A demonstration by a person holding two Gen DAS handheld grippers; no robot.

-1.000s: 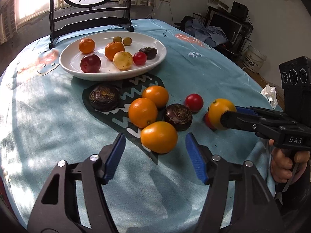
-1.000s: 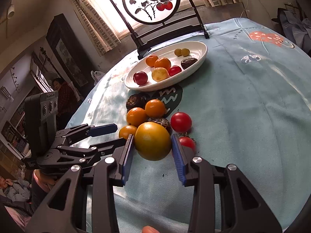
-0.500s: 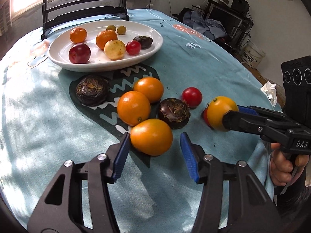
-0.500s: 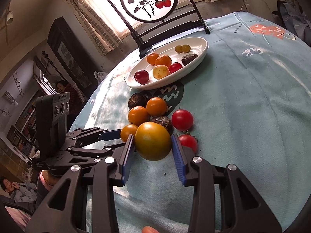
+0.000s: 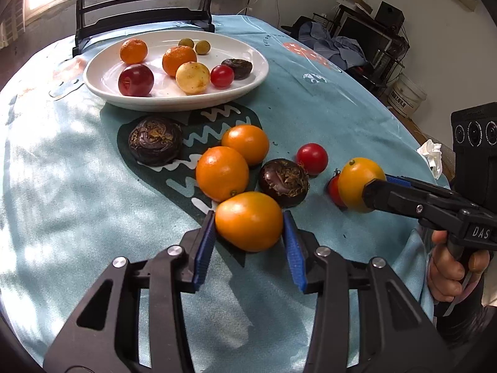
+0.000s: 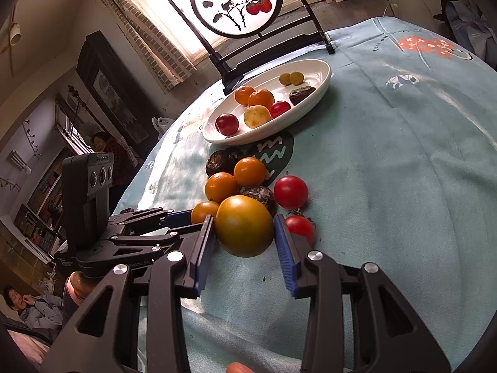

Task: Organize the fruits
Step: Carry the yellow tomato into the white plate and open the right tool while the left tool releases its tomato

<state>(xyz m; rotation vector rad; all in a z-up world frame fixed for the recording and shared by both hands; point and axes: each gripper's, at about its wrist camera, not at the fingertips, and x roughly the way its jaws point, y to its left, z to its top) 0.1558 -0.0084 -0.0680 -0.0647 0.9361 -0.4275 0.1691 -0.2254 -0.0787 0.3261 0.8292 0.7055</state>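
My left gripper (image 5: 248,223) has its blue pads closed against an orange tomato (image 5: 248,220) on the blue tablecloth. My right gripper (image 6: 243,233) is shut on a yellow-orange tomato (image 6: 243,230), held just above the cloth; it also shows in the left wrist view (image 5: 357,183). Loose fruit lies beyond: two oranges (image 5: 222,172), two dark brown fruits (image 5: 284,181) and two red tomatoes (image 5: 312,158). A white oval plate (image 5: 248,85) at the far side holds several fruits.
A black-framed round painted screen (image 6: 236,3) stands behind the plate. A crumpled tissue (image 5: 430,155) lies at the table's right edge. People and furniture are beyond the table on the left in the right wrist view.
My left gripper has moved forward and closed around the orange tomato. My right gripper still holds the yellow-orange tomato in about the same place.
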